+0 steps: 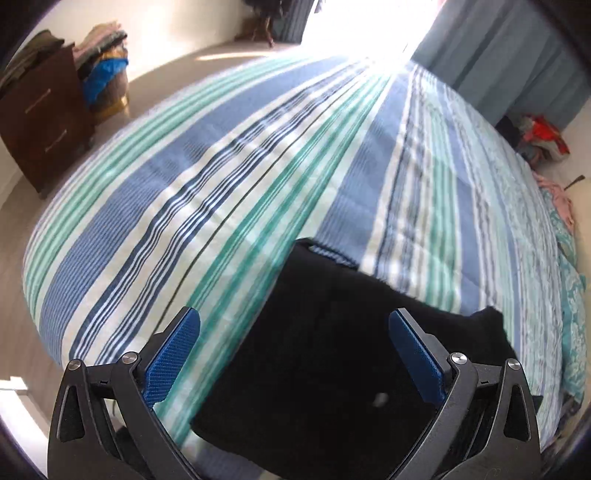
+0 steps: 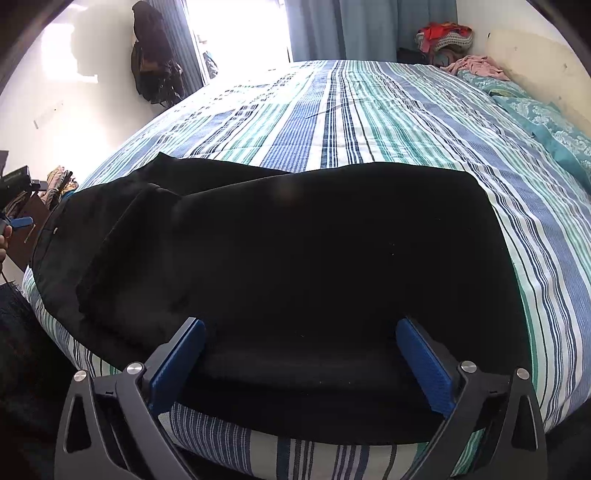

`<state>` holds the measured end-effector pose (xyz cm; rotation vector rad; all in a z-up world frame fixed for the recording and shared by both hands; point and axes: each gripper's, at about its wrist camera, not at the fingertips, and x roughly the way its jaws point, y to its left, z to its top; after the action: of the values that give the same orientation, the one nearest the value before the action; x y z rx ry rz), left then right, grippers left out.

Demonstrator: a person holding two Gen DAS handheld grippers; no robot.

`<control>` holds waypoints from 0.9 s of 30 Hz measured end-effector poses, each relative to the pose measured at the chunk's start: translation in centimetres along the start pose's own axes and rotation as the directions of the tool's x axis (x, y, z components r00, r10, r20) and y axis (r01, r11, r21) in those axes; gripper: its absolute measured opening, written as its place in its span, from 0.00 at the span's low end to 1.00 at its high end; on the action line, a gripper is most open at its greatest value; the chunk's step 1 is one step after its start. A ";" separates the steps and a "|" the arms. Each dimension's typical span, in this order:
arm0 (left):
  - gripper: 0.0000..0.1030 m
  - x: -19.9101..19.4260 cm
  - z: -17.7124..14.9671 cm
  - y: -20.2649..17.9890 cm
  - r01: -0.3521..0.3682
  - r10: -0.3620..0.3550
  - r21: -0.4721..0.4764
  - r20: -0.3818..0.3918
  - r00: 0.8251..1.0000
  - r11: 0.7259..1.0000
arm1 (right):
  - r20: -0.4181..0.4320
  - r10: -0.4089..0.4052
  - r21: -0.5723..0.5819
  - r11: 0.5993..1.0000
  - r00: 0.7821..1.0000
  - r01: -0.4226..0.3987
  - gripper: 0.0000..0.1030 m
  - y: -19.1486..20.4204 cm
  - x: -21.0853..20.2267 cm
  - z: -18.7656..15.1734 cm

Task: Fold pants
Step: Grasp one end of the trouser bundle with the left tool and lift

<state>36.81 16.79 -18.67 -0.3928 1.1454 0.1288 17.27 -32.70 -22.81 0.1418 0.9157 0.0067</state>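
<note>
Black pants [image 2: 295,258] lie spread along the near edge of the bed, on its striped bedspread [image 2: 369,122]; the right gripper [image 2: 300,363] hangs just above them, jaws wide and empty, and the left gripper [image 1: 294,352] is likewise wide over their end, with a brown dresser [image 1: 40,122] and blue curtains [image 2: 369,29] beyond

Matt black cloth pants [image 2: 295,251]; striped woven bedspread [image 2: 369,110].
</note>
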 end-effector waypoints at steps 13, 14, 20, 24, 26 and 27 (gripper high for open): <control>0.90 3.1 -4.4 -0.5 0.272 -0.254 0.048 -0.233 0.939 0.961 | -0.001 -0.017 -0.004 1.000 1.000 0.017 1.00 0.2 0.2 0.1; 0.87 3.1 -4.3 -0.2 0.265 -0.252 0.027 -0.233 0.939 0.964 | -0.001 -0.019 -0.005 1.000 1.000 0.019 1.00 0.3 0.2 0.1; 0.25 1.4 -4.3 1.8 0.221 -0.232 -0.075 -0.204 0.951 0.972 | 0.000 -0.022 -0.011 1.000 1.000 0.022 1.00 0.3 0.3 0.1; 0.17 -1.6 -4.4 0.1 0.210 -0.223 -0.097 -0.155 0.962 0.973 | -0.001 -0.027 -0.013 1.000 1.000 0.027 1.00 0.3 0.3 0.1; 0.16 -3.3 -4.4 -1.3 0.242 -0.252 -0.090 -0.124 0.960 0.966 | -0.003 -0.030 -0.014 0.999 1.000 0.030 1.00 0.3 0.4 0.2; 0.16 -4.2 -4.4 -1.8 0.263 -0.272 -0.087 -0.113 0.956 0.961 | -0.003 -0.029 -0.015 0.999 1.000 0.029 1.00 0.3 0.4 0.2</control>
<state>31.86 13.91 -15.95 -0.6226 1.2005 -0.0945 17.63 -32.38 -22.96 0.1151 0.9207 -0.0132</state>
